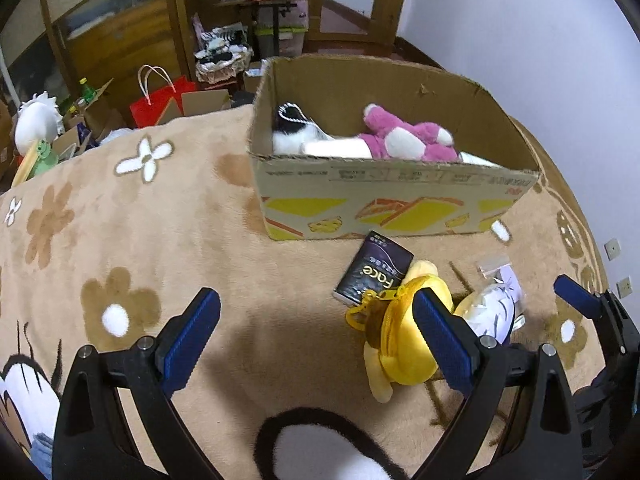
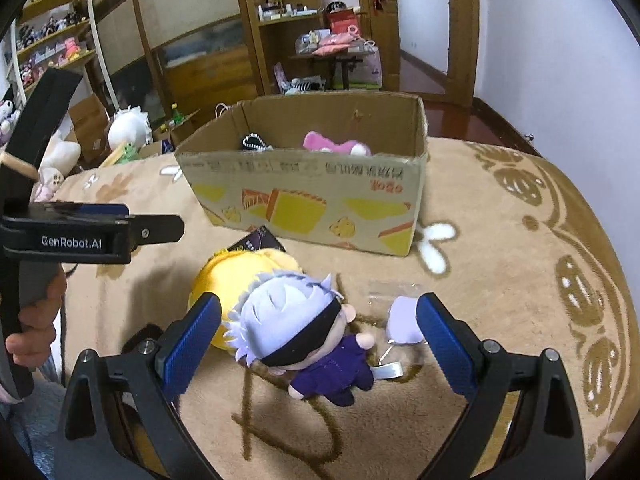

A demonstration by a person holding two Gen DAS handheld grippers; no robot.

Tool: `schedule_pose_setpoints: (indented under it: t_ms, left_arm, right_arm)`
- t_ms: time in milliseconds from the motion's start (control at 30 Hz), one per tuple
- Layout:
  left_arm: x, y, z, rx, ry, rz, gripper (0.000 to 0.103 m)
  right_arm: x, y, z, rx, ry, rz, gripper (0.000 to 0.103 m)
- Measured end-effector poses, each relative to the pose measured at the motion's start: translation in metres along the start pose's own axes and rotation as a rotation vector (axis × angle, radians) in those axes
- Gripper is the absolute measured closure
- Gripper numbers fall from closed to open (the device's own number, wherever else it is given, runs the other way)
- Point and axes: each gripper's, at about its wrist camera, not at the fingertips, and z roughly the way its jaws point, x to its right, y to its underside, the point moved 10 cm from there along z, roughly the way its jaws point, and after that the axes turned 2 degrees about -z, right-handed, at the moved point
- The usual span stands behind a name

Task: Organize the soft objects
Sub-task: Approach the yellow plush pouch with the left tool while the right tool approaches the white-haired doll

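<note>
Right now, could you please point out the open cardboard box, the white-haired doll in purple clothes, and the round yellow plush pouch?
open cardboard box [image 2: 304, 184]: right wrist view, on its printed front wall.
white-haired doll in purple clothes [image 2: 280, 304]: right wrist view, on its head.
round yellow plush pouch [image 1: 400, 344]: left wrist view, on its body.

Location type: a lived-in room of a private home, most likely a bedroom or storage room. Supporting evidence:

- Work surface: a tan plush blanket [image 1: 180, 240] with a flower pattern, as on a bed.
- Beyond the far edge of the blanket: wooden shelving [image 2: 280, 20] holding small household items.
- At the far left: a shelf unit [image 2: 56, 44] lined with plush toys and figurines.
- On the floor past the blanket's far left corner: a red gift bag [image 1: 160, 104], open cartons and a white plush toy [image 2: 128, 126].
- Structure: a wooden door frame [image 2: 460, 32] and painted white walls.
</note>
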Motion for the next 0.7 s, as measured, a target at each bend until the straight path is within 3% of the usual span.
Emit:
schedule_pose_setpoints:
  t_ms: [467,700]
  left_arm:
    - [0.028,0.018,0.037,-0.125,0.018,0.098,0.007]
    - [0.037,0.028,0.05,-0.181,0.039,0.115,0.007]
  right_arm:
    - [0.0,0.016,0.031,-0.082,0.003,-0.003,0.001]
    - [-0.004,0.022,0.039,-0.121,-0.042,0.016,0.001]
